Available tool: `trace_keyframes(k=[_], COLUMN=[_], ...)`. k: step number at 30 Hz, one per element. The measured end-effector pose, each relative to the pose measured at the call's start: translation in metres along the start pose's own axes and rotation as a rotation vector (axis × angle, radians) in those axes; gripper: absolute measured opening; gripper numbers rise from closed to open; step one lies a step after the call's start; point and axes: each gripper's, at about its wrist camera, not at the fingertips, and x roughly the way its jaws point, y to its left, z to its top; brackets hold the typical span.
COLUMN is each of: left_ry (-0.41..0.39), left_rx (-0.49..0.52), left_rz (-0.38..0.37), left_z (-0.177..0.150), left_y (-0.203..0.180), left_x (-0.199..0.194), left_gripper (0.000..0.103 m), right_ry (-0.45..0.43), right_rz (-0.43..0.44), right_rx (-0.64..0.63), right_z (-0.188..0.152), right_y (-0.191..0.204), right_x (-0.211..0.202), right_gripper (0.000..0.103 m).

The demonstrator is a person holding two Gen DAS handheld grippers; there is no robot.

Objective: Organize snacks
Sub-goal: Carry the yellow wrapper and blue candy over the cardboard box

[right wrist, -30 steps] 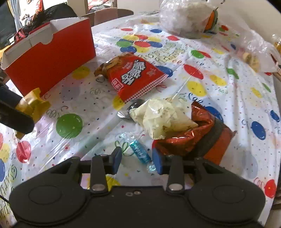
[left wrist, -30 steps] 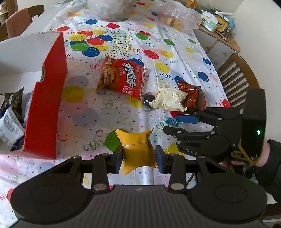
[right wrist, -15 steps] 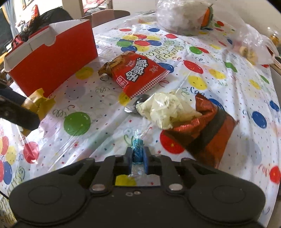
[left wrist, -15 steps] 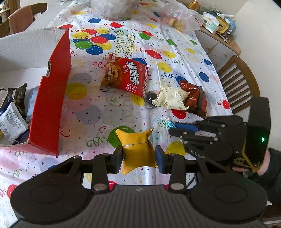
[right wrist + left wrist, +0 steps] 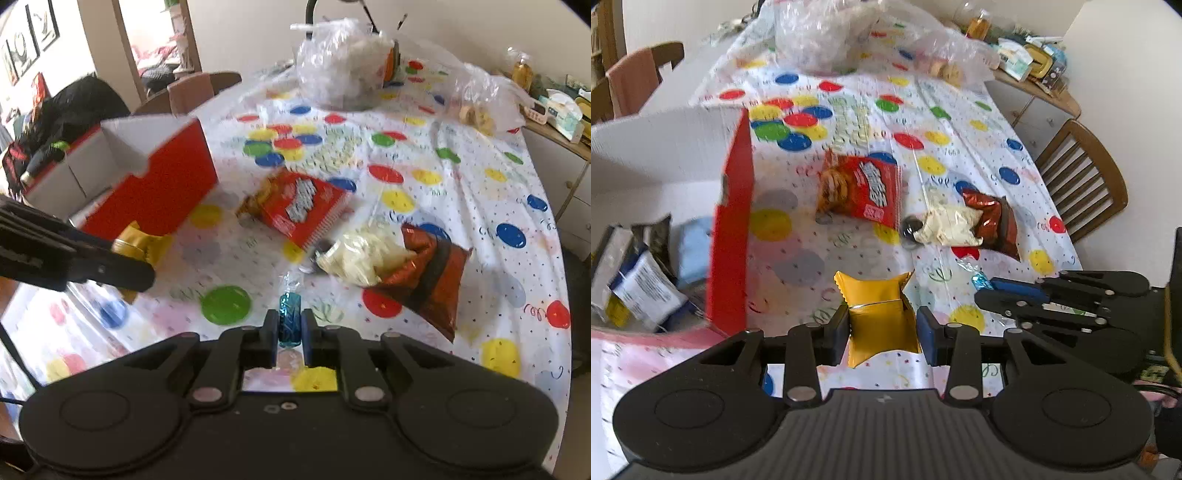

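Note:
My left gripper (image 5: 882, 328) is shut on a yellow snack packet (image 5: 877, 312), held above the table beside the red box (image 5: 729, 236). In the right wrist view that packet (image 5: 142, 245) shows at the left, by the box (image 5: 159, 184). My right gripper (image 5: 288, 332) is shut on a small blue wrapped candy (image 5: 289, 319), lifted off the table; the candy (image 5: 980, 282) also shows at the right gripper's tip in the left wrist view. On the table lie a red snack bag (image 5: 299, 206), a pale bag (image 5: 360, 254) and a dark red foil bag (image 5: 430, 271).
The red box holds several packets (image 5: 639, 284). Clear plastic bags (image 5: 343, 62) stand at the table's far end. A wooden chair (image 5: 1082, 177) is at the right edge, a sideboard (image 5: 1030, 88) with clutter beyond. A small dark round object (image 5: 910, 227) lies by the pale bag.
My right gripper closed on the blue candy and lifted it off the table. Both grippers have risen, and the left one, still holding the yellow packet, sits nearer the red box.

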Motion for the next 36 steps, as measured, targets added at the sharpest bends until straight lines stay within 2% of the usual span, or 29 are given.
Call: trace_keyframes(k=[9,17,26,36], left_ry=[-0.074,-0.123,-0.140,-0.132], left_rx=[0.021,0.014,-0.017,-0.065], left_rz=[0.006,0.036,0.085,0.162], left_z=[0.012,0.027,0.034,0.042], left_y=[0.029,0.070,0.130,0.198], left_x=[-0.038,-0.064,-0.077,-0.076], left_gripper=[0.038,0.038,0.038,0.038], right_ry=[-0.074,-0.111,-0.114,-0.078], right_rz=[0.008,0.026,0.030,0.026], right_rx=[0.027,0.028,0.022,-0.003], right_z=[0.029,0.058,0.089,0.115], right_y=[0.048,0.096,0.141,0.178], right_x=[-0.024,-0.021,0.006,0.049], right_gripper=[0.010,0.010,0.010,0.011])
